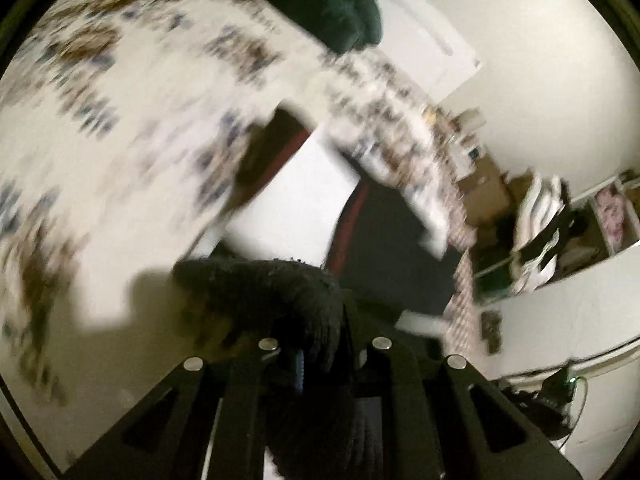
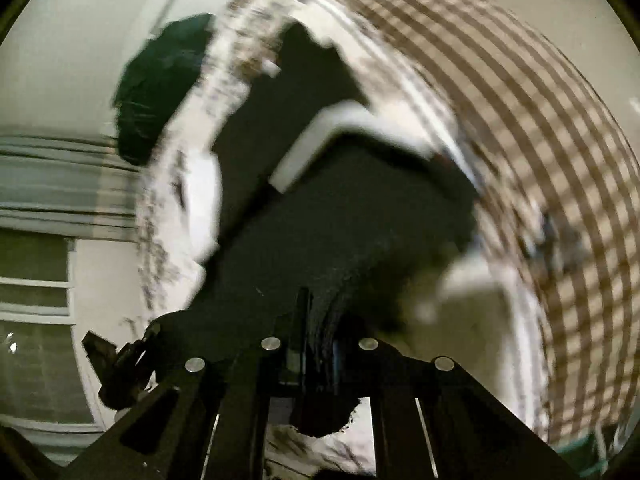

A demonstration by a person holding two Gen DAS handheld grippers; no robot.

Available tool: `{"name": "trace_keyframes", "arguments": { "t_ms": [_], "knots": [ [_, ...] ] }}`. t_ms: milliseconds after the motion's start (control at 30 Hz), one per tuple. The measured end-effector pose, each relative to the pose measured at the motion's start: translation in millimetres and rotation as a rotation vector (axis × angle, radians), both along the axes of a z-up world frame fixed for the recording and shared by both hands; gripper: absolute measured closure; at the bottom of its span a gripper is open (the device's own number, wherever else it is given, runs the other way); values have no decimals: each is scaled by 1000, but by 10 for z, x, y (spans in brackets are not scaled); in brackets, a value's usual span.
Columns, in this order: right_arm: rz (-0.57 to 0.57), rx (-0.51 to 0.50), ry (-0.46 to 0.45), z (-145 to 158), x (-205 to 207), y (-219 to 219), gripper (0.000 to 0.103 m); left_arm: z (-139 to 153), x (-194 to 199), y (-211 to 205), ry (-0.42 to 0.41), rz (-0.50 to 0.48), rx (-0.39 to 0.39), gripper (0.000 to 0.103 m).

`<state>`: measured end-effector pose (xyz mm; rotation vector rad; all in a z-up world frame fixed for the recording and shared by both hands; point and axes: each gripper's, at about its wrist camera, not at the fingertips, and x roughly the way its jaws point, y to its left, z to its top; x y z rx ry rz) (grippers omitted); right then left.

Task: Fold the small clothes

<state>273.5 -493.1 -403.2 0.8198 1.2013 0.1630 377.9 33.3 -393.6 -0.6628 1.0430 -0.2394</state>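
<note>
Left gripper (image 1: 320, 344) clenched on a black knit garment (image 1: 280, 292) bunched right at its tips; right gripper (image 2: 316, 344) clamps the same dark fabric (image 2: 320, 220); cloth spans between both claws, lifted above the floral bedspread (image 1: 120, 100); soft, fuzzy, limp; heavy blur; long axis unclear.

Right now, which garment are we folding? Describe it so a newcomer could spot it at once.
Start at the big bed with the white floral-print bedspread. Above it hangs the black knitted garment with white bands and a thin red stripe, its fuzzy edge pinched in the left gripper and the right gripper. Unlike the dark green cushion nearby, it is held up.
</note>
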Motion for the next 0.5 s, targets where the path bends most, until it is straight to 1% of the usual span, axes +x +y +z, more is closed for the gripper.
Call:
{"name": "trace_keyframes", "arguments": {
  "t_ms": [33,100,133,200,233,267,300,333,367,400,433,467,500],
  "knots": [
    [8,-8,-25,72,245,-9,94,68,289,-41,-24,0,-6,92],
    [16,-65,-88,247,858,-19,94,162,900,-100,-57,18,-20,92],
    [12,-89,-110,304,1189,15,94,175,1117,-102,-64,32,-16,92],
    [-17,-126,-142,337,1852,-23,94,130,1785,-134,-62,55,3,91],
    [-35,-170,-166,360,2199,-46,94,66,1988,-140,-51,66,15,91],
    [-57,-207,-176,349,2515,-74,94,-64,2281,-152,-29,63,28,90],
    [-83,-225,-170,290,2824,-105,94,-186,2448,-158,8,66,45,87],
    [-99,-240,-162,229,3035,-128,94,-378,2618,-158,67,74,56,86],
    [-115,-243,-136,108,3309,-190,94,-597,2742,-156,135,75,40,84],
    [-123,-218,-99,1,3506,-205,94,-786,2803,-150,197,79,34,76],
    [-124,-186,-54,-161,3657,-218,82,-887,2797,-139,227,87,46,67],
    [-121,-191,-12,-292,3722,-214,49,-961,2755,-130,235,100,45,62],
    [-109,-228,-17,-336,3740,-193,29,-981,2697,-126,224,104,31,51]
  ]
}}
